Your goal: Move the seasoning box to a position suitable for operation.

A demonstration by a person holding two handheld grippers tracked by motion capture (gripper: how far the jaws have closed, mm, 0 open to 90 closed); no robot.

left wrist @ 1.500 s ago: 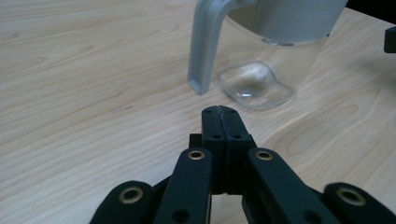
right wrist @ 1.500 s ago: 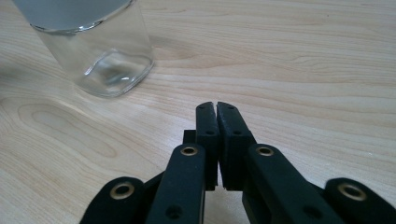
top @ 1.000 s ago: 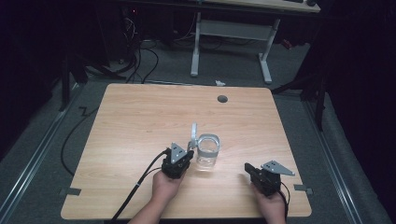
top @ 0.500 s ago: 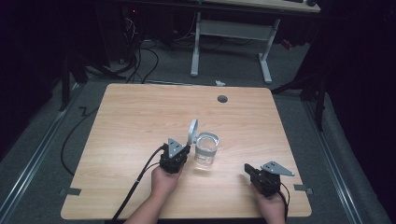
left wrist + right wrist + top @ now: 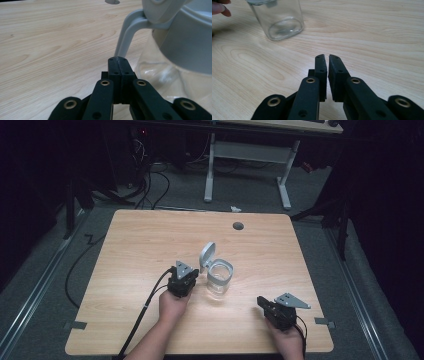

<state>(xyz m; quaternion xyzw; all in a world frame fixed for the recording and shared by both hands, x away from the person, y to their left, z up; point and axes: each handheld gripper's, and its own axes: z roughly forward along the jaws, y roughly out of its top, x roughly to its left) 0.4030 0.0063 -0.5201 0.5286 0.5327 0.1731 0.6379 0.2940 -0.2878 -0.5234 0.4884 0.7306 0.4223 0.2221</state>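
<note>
- In the left gripper view, the left gripper [image 5: 117, 61] sits at lower centre of the frame with its two black jaws pressed flat together and nothing between them.
- Its tips lie just below the foot of the grey clasp arm [image 5: 127, 35], a thin looped bar that rises toward the upper right of that frame; I cannot tell whether the tips touch it.
- The glass jar [image 5: 175, 75] takes up the right side of the same frame, with a wide grey collar [image 5: 185, 47] around its mouth and clear glass below.
- In the high view, the left gripper [image 5: 186, 281] is a little left of centre, just beside the jar [image 5: 219, 280], with the person's left hand [image 5: 172, 306] below it.
- The jar's grey lid [image 5: 206, 256] stands tipped up and open at the jar's upper left.
- In the right gripper view, the right gripper [image 5: 327, 60] is at lower centre; its jaws have just been opening and now stand a narrow slit apart, with nothing between them and bare wood beneath.
- The jar [image 5: 278, 21] stands upright in the upper left of that frame, well apart from those jaws.
- In the high view, the right gripper [image 5: 265, 306] is at lower right, near the table's [image 5: 140, 240] front edge, held by the right hand [image 5: 289, 340].
</note>
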